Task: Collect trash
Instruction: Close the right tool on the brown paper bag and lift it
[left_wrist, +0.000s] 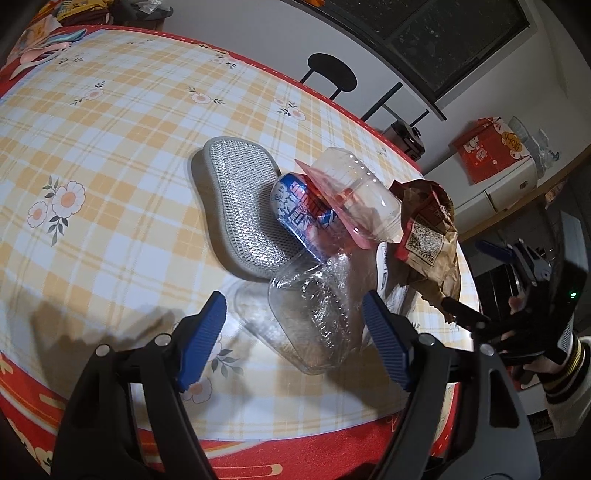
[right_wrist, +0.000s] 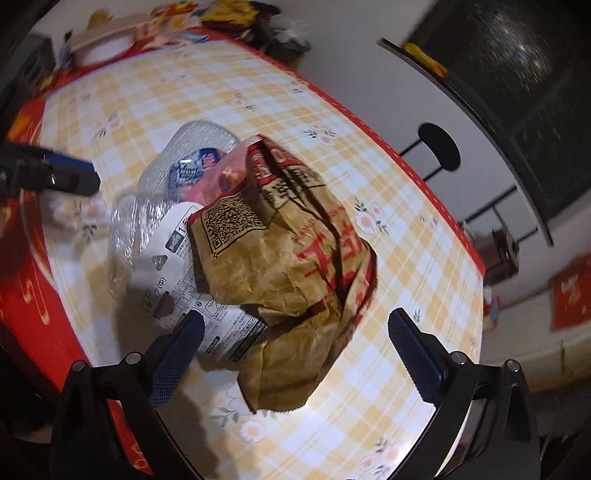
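A pile of trash lies on the checked tablecloth (left_wrist: 110, 155). In the left wrist view a crumpled clear plastic tray (left_wrist: 314, 314) lies between the fingers of my open left gripper (left_wrist: 295, 339). Behind it are a blue-and-white can (left_wrist: 295, 210), a clear lidded container (left_wrist: 354, 195) and a crumpled brown paper bag (left_wrist: 432, 229). In the right wrist view my open right gripper (right_wrist: 295, 354) straddles the brown paper bag (right_wrist: 291, 266). A white printed wrapper (right_wrist: 184, 280) lies beside its left finger. The left gripper (right_wrist: 62, 173) shows at the left edge.
A grey mesh pad (left_wrist: 240, 206) lies left of the can. The table's red edge (left_wrist: 332, 454) runs close below my left gripper. A black stool (left_wrist: 332, 74) stands beyond the table. A red box (left_wrist: 491, 147) sits on a white cabinet. Clutter (right_wrist: 155, 29) sits at the far end.
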